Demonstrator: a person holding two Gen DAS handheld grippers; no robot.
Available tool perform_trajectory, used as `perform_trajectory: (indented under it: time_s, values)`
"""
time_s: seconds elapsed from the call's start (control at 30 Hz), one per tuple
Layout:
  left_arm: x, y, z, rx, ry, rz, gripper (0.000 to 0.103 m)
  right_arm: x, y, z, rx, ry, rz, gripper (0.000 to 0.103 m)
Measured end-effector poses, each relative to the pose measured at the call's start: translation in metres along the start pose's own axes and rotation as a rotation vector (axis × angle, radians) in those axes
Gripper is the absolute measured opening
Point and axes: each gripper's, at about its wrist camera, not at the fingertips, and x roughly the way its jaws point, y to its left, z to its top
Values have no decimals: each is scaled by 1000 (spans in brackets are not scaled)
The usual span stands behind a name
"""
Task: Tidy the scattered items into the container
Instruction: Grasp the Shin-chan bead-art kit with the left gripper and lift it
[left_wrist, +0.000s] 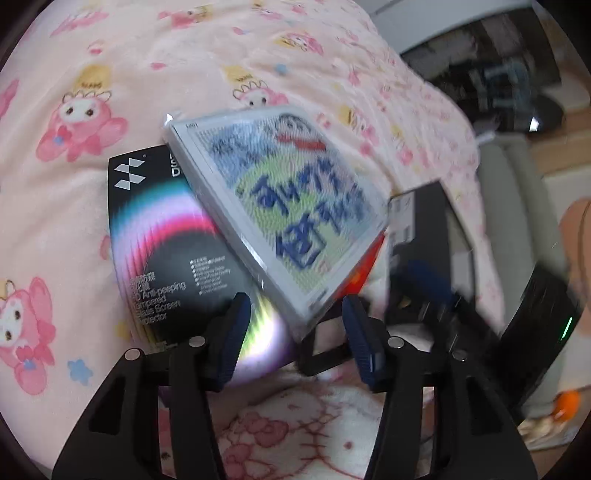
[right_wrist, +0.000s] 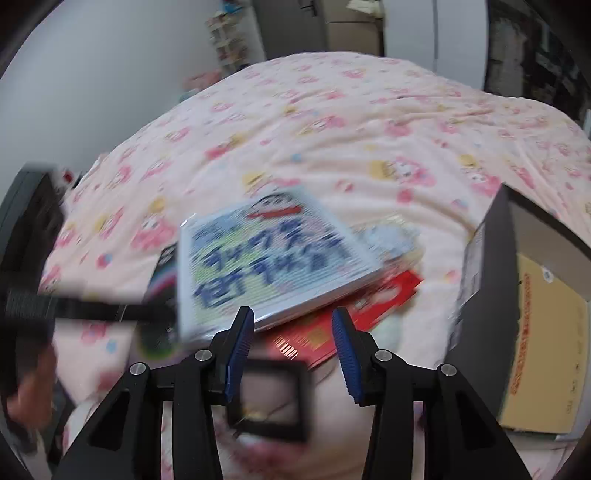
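black screen protector box (left_wrist: 173, 236): white print read "anti-peeping", "tempered", "glass screen", and a cut-off "...otector"; a checkered white logo stood at its top corner. wrapped comic-style pack (left_wrist: 291, 206): large blue characters were too blurred to read in either view.

Pink cartoon-print bedspread (right_wrist: 332, 122); pale wall (right_wrist: 110, 55); possibly shelving behind.

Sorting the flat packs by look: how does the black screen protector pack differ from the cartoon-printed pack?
The screen protector pack is black with a rainbow arc; the cartoon pack is white-edged with blue lettering. The black one lies flat on the bedspread; the cartoon one overlaps it, tilted. Both are flat and rectangular.
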Motion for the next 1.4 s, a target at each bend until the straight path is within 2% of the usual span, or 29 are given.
perform_trajectory:
  time_s: [0.07, 0.13, 0.17, 0.2, 0.33, 0.4, 0.5, 0.57, 0.7, 0.73, 0.8, 0.9, 1.0, 1.1, 1.17, 1.27, 1.4]
  values:
    - [11, 3, 4, 1, 19, 53, 51, 17, -12, 11, 23, 33, -36, 40]
    - [17, 11, 10, -29, 20, 39, 51, 30, -25, 14, 37, 46, -62, 40]
    - [16, 14, 14, -36, 13, 35, 50, 37, -28, 19, 39, 44, -75, 40]
    - [15, 15, 16, -36, -1, 41, 42, 40, -33, 21, 43, 45, -77, 40]
    - [8, 27, 27, -46, -39, 92, 30, 58, -42, 24, 77, 106, -10, 40]
    - [5, 31, 35, -41, -64, 123, 26, 61, -42, 19, 96, 118, 64, 40]
    - [8, 25, 18, -56, -81, 128, 26, 57, -31, 7, 96, 175, 220, 40]
    - [14, 24, 18, -80, -74, 101, 26, 47, -19, 0, 53, 173, 270, 40]
    - [18, 21, 3, -87, -68, 70, 26, 27, -23, 11, 13, 63, 119, 40]
    - [18, 19, 0, -82, -66, 65, 26, 26, -29, 17, 26, 33, 70, 40]
    - [17, 15, -2, -66, -66, 62, 26, 34, -43, 30, 70, 22, 31, 40]
    - [23, 8, 5, -81, -77, 72, 26, 55, -55, 46, 102, 52, 79, 40]
    - [19, 18, 7, -113, -108, 72, 26, 74, -60, 53, 94, 67, 64, 40]
    - [26, 23, 23, -138, -136, 82, 27, 94, -61, 52, 90, 147, 101, 45]
    - [29, 22, 29, -138, -138, 121, 32, 91, -53, 48, 33, 155, 92, 45]
    - [24, 12, 24, -84, -143, 185, 34, 75, -45, 34, -12, 201, 137, 45]
    - [11, 23, 8, -48, -98, 173, 36, 45, -36, 7, -80, 265, 229, 45]
